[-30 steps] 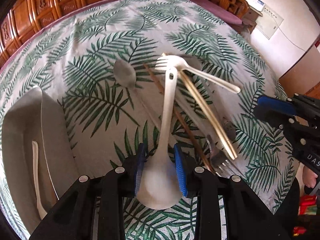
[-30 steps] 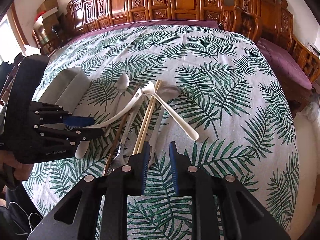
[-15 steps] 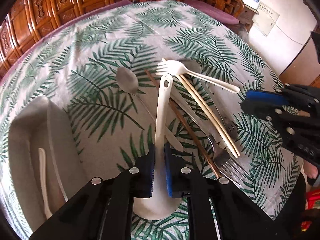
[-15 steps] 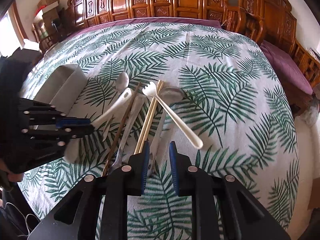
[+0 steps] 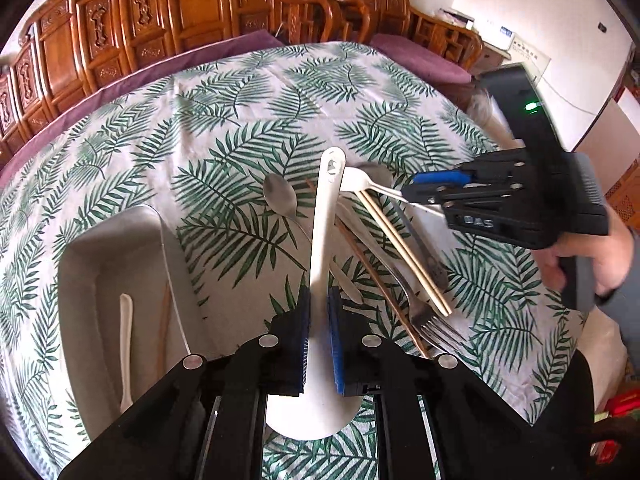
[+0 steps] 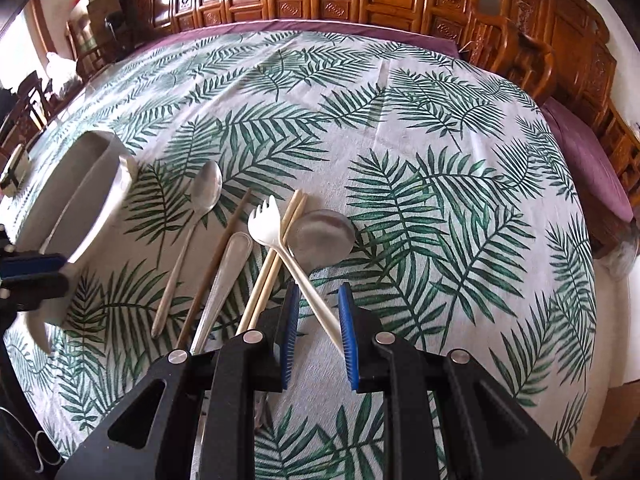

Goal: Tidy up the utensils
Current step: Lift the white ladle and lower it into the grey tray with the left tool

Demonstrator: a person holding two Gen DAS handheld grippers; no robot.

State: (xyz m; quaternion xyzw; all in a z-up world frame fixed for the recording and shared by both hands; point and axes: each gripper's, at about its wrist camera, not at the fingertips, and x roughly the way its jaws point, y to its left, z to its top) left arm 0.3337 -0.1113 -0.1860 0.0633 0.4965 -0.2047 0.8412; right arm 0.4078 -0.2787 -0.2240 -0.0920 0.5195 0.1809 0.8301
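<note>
White plastic, smooth and long: your left gripper (image 5: 318, 320) clamps the rice paddle (image 5: 325, 216) above the leaf-print cloth (image 6: 400, 128), beside the grey tray (image 5: 100, 248). Your right gripper (image 6: 318, 320) straddles the spork (image 6: 280, 244), jaws apart; chopsticks (image 6: 264, 280) crowd alongside.

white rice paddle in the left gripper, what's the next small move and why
Probably carry the white rice paddle left to the grey tray and lower it in. The left gripper is shut on its neck, and the tray already holds a white utensil.
</note>
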